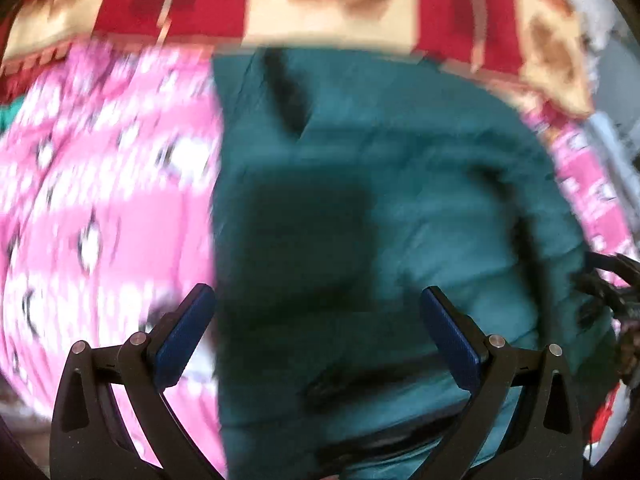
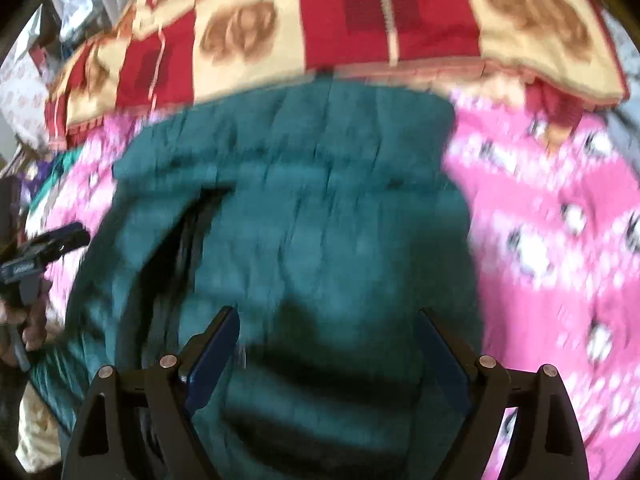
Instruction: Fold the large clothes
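A large teal garment (image 1: 400, 220) lies spread and creased on a pink patterned bedsheet (image 1: 100, 200). It also fills the middle of the right wrist view (image 2: 320, 220). My left gripper (image 1: 318, 296) is open and empty, hovering over the garment's left edge. My right gripper (image 2: 326, 320) is open and empty above the garment's near part. The left gripper (image 2: 48, 244) shows at the left edge of the right wrist view, held in a hand. Both views are motion-blurred.
A red and cream patterned blanket (image 1: 320, 0) lies folded along the far side of the bed, also in the right wrist view (image 2: 360, 12). The pink sheet (image 2: 560, 240) extends to the right of the garment. Clutter (image 2: 24, 92) sits beyond the bed's far left.
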`<action>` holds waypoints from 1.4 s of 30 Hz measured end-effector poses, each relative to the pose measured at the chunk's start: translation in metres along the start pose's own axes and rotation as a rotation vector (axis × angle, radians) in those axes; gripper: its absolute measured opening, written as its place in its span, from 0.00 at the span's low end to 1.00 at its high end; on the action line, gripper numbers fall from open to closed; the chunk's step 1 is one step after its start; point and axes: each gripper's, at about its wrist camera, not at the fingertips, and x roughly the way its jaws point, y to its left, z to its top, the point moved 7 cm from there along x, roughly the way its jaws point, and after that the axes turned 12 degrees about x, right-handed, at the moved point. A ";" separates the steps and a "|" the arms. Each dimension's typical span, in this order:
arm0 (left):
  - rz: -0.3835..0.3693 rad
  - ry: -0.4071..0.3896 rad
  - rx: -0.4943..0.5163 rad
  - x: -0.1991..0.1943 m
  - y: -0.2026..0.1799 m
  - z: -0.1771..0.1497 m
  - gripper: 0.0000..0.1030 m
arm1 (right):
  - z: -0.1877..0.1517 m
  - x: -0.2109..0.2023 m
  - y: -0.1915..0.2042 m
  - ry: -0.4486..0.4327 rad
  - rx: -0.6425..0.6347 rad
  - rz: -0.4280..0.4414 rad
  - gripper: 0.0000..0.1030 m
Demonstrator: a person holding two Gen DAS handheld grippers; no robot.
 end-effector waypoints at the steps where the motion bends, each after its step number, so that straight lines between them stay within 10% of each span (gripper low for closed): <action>1: -0.004 0.047 -0.020 0.008 0.003 -0.009 0.99 | -0.009 0.008 -0.003 0.036 -0.012 -0.043 0.86; 16: 0.059 -0.173 -0.097 -0.096 0.054 -0.082 0.99 | -0.066 -0.131 -0.028 -0.319 0.038 0.005 0.80; 26: -0.076 -0.172 -0.213 -0.090 0.044 -0.146 0.99 | -0.131 -0.119 -0.094 -0.271 0.205 0.052 0.80; 34: -0.215 -0.131 -0.181 -0.072 0.002 -0.146 0.99 | -0.136 -0.073 -0.098 -0.149 0.397 0.318 0.80; 42: -0.355 -0.074 -0.167 -0.050 -0.023 -0.142 0.99 | -0.135 -0.065 -0.062 -0.170 0.264 0.368 0.59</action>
